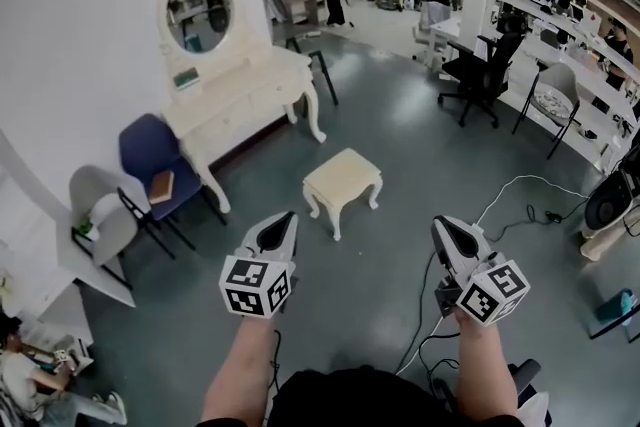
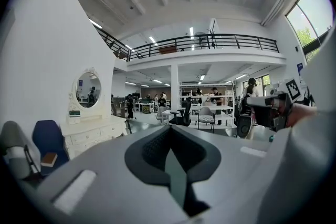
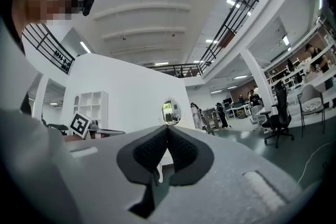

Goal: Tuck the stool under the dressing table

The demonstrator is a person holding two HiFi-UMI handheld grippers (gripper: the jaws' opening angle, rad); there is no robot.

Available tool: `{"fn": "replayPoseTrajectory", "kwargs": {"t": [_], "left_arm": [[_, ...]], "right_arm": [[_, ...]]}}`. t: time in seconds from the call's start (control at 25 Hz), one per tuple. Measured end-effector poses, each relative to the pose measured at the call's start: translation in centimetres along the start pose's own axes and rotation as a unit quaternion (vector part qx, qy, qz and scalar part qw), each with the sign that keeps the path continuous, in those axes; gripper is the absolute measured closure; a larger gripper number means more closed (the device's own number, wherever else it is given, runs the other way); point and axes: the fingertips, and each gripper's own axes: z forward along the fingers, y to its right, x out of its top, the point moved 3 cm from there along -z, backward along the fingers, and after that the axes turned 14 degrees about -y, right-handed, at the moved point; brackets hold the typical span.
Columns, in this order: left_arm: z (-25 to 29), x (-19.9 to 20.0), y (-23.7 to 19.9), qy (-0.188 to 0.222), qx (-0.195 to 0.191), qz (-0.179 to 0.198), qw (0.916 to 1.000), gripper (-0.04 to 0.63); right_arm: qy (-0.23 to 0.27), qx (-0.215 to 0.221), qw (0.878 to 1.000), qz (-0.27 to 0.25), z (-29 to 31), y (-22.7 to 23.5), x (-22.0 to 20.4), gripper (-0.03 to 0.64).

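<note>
Found stool (image 1: 343, 183) ahead, short of dressing table (image 1: 255, 90), nearer left gripper (image 1: 286, 218) than right gripper (image 1: 441, 224), both pressed together, empty.

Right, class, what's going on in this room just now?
A person holds the left gripper and right gripper out toward a cream stool. Both pairs of jaws are shut on nothing, and neither gripper touches the stool. It stands apart from the dressing table, not yet tucked under.
</note>
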Motion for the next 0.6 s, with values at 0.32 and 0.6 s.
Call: {"fn": "replayPoseTrajectory", "kwargs": {"t": [0.32,0.6], "left_arm": [[1.8,0.9,3.0,0.005,-0.011,0.011,0.9999,0.575],[4.4,1.5,3.6,0.012,-0.022,0.013,0.9996,0.575]], "right_arm": [[0.003,-0.013,0.999,0.03,-2.9,2.5,-1.0,0.612],[-0.01,-0.017,0.999,0.043,-2.9,4.0,-2.2,0.612]]}}
